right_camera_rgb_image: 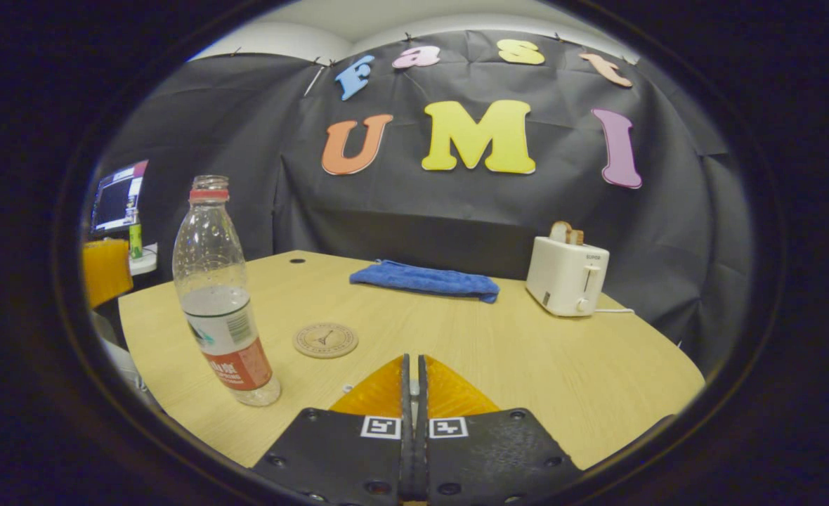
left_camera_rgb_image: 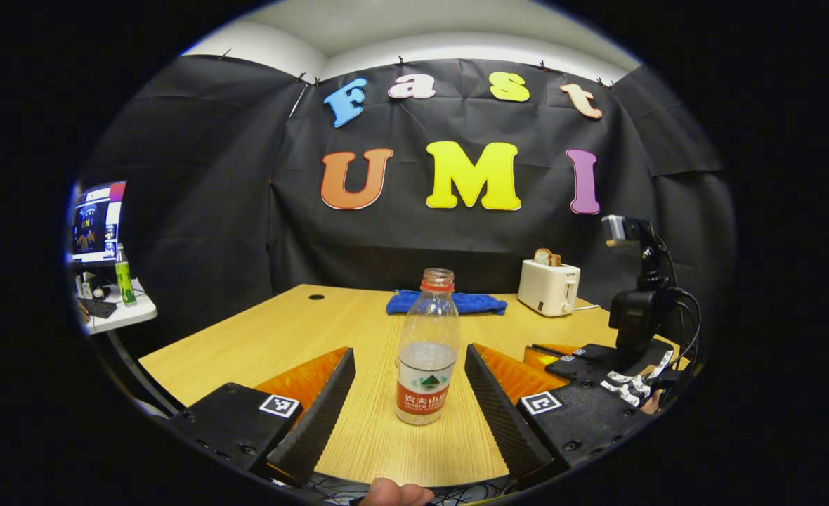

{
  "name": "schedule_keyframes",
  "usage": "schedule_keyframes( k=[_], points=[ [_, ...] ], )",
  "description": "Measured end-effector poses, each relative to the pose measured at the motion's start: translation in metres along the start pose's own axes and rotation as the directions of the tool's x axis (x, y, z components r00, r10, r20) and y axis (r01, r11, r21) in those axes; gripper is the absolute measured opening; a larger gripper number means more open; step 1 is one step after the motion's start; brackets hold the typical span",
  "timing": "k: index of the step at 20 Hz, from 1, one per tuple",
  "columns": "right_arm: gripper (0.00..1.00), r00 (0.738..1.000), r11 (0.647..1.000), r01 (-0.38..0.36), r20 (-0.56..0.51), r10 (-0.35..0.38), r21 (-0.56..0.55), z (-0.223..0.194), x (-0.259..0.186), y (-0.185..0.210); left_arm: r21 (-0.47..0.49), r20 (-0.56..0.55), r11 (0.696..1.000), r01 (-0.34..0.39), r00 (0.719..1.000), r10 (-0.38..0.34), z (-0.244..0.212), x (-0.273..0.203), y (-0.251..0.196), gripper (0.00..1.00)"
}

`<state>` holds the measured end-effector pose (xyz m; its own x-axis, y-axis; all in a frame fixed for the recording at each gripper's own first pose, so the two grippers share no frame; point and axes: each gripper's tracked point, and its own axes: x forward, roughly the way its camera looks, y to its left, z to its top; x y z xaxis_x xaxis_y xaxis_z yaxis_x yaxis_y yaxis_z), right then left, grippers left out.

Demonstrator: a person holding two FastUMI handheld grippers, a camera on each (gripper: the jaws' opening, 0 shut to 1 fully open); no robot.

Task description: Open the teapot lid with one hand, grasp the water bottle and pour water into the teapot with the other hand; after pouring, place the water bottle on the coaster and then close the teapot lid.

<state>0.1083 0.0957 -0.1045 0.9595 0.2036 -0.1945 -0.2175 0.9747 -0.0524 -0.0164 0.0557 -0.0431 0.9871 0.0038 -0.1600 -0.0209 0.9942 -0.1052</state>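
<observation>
So the whole thing sits on a light wood-grain table (right_camera_rgb_image: 527, 365) with a rounded edge, inside a booth hung with black cloth, white ceiling above. At the back of the table lies a folded blue towel (right_camera_rgb_image: 425, 279), and beside it a cream-white toaster (right_camera_rgb_image: 567, 274) with a slice of bread poking out the top. Off to the side there's a small white side desk (left_camera_rgb_image: 116, 316) with a lit monitor (left_camera_rgb_image: 96, 221) and a green bottle (left_camera_rgb_image: 125, 277).

The clear plastic water bottle (left_camera_rgb_image: 426, 351), red-labelled, uncapped and partly full, stands upright on the table. In the left gripper view it's right between the fingers of the left gripper (left_camera_rgb_image: 410, 393), which is spread wide with gaps on both sides, not touching it. That view also catches the other gripper with its black camera mount (left_camera_rgb_image: 636, 309) off to the right.

The right gripper view adds a round tan coaster (right_camera_rgb_image: 325, 339) lying flat just beside the bottle, nothing on it. The right gripper (right_camera_rgb_image: 412, 379) has its fingers pressed together, holding nothing, low over the table.
</observation>
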Motion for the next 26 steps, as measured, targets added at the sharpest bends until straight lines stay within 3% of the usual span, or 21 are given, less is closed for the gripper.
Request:
schedule_keyframes(
  k=[9, 20, 26],
  points=[
    [0.00, 0.999, 1.000, -0.010, 0.042, 0.010, 0.015, 0.026, -0.010, -0.010, 0.005, -0.140, 0.999, 0.039, 0.989, -0.038, -0.063, 0.021, -0.010, 0.99],
    [0.00, 0.998, 1.000, -0.009, 0.059, 0.010, -0.014, 0.037, -0.040, -0.025, -0.005, -0.154, 0.998, 0.063, 0.986, -0.063, -0.073, 0.062, -0.019, 0.98],
    [0.00, 0.998, 1.000, -0.010, 0.066, 0.010, -0.006, 0.040, -0.053, -0.032, 0.000, -0.166, 0.998, 0.063, 0.984, -0.063, -0.074, 0.069, -0.018, 0.78]
  ],
)
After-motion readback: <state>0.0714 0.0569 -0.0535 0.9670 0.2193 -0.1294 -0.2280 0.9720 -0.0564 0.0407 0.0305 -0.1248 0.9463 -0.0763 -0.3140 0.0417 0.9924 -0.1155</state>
